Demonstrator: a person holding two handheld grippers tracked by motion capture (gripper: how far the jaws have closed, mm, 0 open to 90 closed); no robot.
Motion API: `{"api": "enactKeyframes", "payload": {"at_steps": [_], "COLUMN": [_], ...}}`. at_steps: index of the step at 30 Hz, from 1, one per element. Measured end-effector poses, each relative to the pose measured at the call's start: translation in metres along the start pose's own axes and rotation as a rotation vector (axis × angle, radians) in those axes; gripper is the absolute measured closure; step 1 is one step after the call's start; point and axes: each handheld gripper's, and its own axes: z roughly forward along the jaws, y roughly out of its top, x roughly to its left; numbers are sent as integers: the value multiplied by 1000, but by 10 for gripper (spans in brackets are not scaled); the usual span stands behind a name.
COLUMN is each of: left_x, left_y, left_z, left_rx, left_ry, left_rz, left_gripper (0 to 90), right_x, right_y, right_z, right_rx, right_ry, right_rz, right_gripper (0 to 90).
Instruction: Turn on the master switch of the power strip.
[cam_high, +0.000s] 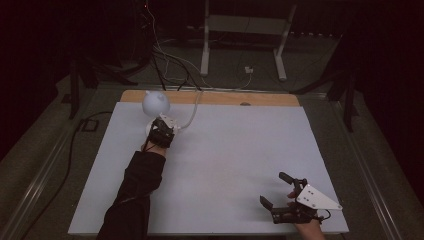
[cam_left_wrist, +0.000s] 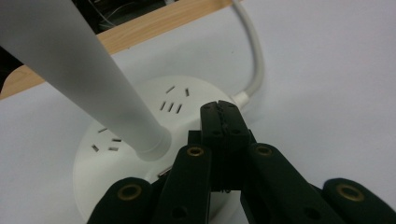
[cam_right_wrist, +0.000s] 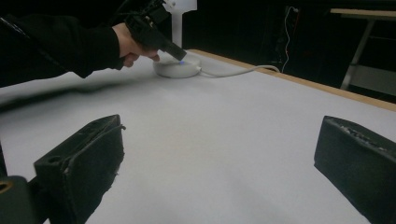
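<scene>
Two grippers are on the white table (cam_high: 225, 165), well apart from each other. Near the far left corner, the left gripper (cam_high: 161, 131) points down at a white desk lamp (cam_high: 156, 104), with its tip over the lamp's round base (cam_left_wrist: 140, 140). In the left gripper view the two black jaws are pressed flat together, nothing between them — their joined tip sits over the top face of the base, just beside the foot of the lamp's white stem (cam_left_wrist: 84, 74), which rises up and to the left. Whether the tip actually touches the plastic cannot be told. Socket slots (cam_left_wrist: 173, 106) are cut into the base just beyond the tip, and more lie on the far side of the stem. A white cable (cam_left_wrist: 254, 60) leaves the base at its right edge and curves away toward the wooden table edge (cam_left_wrist: 140, 32).

From the right gripper view, a small blue light (cam_right_wrist: 182, 56) glows on the base right at the tip of the left gripper, while the hand (cam_right_wrist: 133, 46) and dark sleeve (cam_right_wrist: 56, 46) reach in from the left.

At the near right corner, the right gripper (cam_high: 280, 192) lies low over the table — its jaws spread wide and hold nothing, with bare white surface between them. The lamp stands far across the table from it.
</scene>
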Motion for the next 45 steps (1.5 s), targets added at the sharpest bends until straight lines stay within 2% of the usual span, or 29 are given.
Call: {"api": "enactKeyframes", "payload": {"at_steps": [5,12,17,18,21,22,24,28,31,33,34,35,36,40,41,43,45], "left_x": [-4,-4,-2,-2,-3,-4,-4,-3,-2,-2,-3,-2,-3,-5,-5,-5,-6], "left_y": [3,6,7,7,6,6,6,5,6,6,7,7,7,8,8,7,7], "left_z": [-5,-14,-21,-23,-27,-29,-31,-35,-39,-41,-42,-42,-43,-43,-43,-43,-44], "left_rx": [8,0,3,5,-3,1,2,-5,-8,-5,-3,0,6,40,43,48,47], "left_ry": [-13,-14,-41,-41,-59,-67,-93,-117,-143,-160,-160,-170,-172,-228,-238,-268,-277], "left_rz": [0,-38,-73,-76,-79,-80,-88,-95,-98,-101,-101,-105,-110,-98,-97,-105,-100], "left_gripper": [900,900,897,841,793,727,679,630,556,474,392,392,349,145,141,55,16], "right_x": [0,0,0,0,0,0,1,1,1,1,1,1,1,1,1,1,1], "right_y": [0,1,1,1,1,1,1,1,1,1,1,1,1,1,1,1,1], "right_z": [0,-1,-1,-1,-1,-1,-1,-1,-1,-1,0,0,0,0,0,0,0], "right_rx": [-2,-5,-5,-6,-6,-8,-8,-7,-6,-7,-8,-8,-7,-5,-6,-6,-6], "right_ry": [1,-3,-4,-4,-4,-2,-3,-4,-5,-4,-2,-2,-2,-5,-4,-4,-4], "right_rz": [1,-1,-1,-1,-2,-3,-4,-4,-4,-3,-6,-6,-5,-5,-6,-7,-7], "right_gripper": [13,14,13,14,14,14,13,14,14,14,14,14,14,14,13,14,13]}}
